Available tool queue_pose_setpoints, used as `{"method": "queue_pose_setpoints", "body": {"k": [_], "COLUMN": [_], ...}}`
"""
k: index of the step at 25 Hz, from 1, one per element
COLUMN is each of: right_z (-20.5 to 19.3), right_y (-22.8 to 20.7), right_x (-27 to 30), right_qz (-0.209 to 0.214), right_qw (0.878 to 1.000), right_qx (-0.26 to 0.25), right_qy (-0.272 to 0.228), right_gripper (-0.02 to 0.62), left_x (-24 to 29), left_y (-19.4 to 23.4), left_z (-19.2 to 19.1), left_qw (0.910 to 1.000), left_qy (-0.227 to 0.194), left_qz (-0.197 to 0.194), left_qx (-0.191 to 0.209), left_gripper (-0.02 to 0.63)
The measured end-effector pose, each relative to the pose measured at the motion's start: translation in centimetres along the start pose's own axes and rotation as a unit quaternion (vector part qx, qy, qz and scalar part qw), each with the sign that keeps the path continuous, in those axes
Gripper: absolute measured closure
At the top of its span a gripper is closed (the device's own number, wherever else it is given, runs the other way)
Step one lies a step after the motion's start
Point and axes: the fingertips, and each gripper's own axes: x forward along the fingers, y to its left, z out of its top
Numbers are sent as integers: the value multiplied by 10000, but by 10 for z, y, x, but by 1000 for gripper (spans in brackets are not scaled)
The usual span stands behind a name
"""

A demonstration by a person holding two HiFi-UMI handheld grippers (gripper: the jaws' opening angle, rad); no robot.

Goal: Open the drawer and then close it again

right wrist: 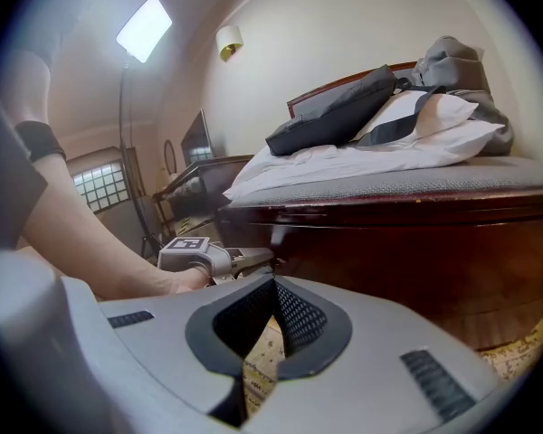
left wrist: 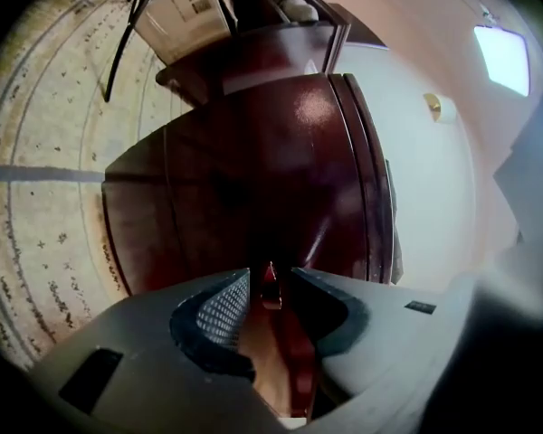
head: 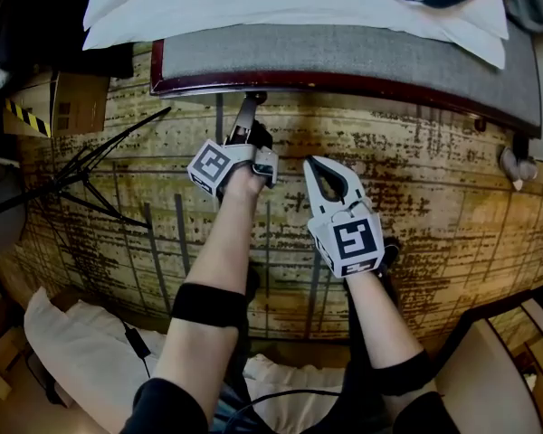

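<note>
Approach to the drawer, opening step not yet begun. The left gripper [head: 250, 107] reaches nearly level to the dark wooden bed base, where the drawer front [left wrist: 253, 170] sits low beneath the grey mattress [head: 344, 52]; the front appears flush with the base, so the drawer is judged to be shut. The left jaws stand apart with a small reddish handle [left wrist: 270, 286] between their tips, and a gap shows on each side of it, so no grip is made yet. The right gripper [head: 313, 166] hangs just beside it over the patterned carpet [head: 434, 206], its jaws together on nothing, apart from the woodwork. The next move calls for closing the left jaws squarely on the handle, then drawing straight back along the carpet, away from the bed; an off-centre or weak pinch would likely slip off so small a handle.
</note>
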Motion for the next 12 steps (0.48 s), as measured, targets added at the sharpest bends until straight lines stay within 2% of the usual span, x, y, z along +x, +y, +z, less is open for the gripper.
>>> {"method": "queue_pose_setpoints", "body": {"k": [5, 8, 9, 12], "right_z": [-4, -7, -8, -10], "right_y": [-1, 1, 1, 1], "right_x": [0, 1, 2, 2], "right_qz": [24, 56, 59, 61], "right_qw": [10000, 10000, 10000, 10000], "right_qx": [12, 10, 13, 35], "right_qy": [-5, 10, 13, 32], "right_gripper": [594, 594, 594, 594], "left_x": [2, 2, 2, 2], "left_y": [-6, -3, -2, -1], "left_z": [-3, -1, 0, 1], "left_qw": [9992, 9991, 9992, 9992], "left_qy": [-195, -279, -299, -322], "left_qz": [-303, -290, -271, -223], "left_qx": [-183, -98, -53, 78], "left_gripper": [504, 527, 558, 560]}}
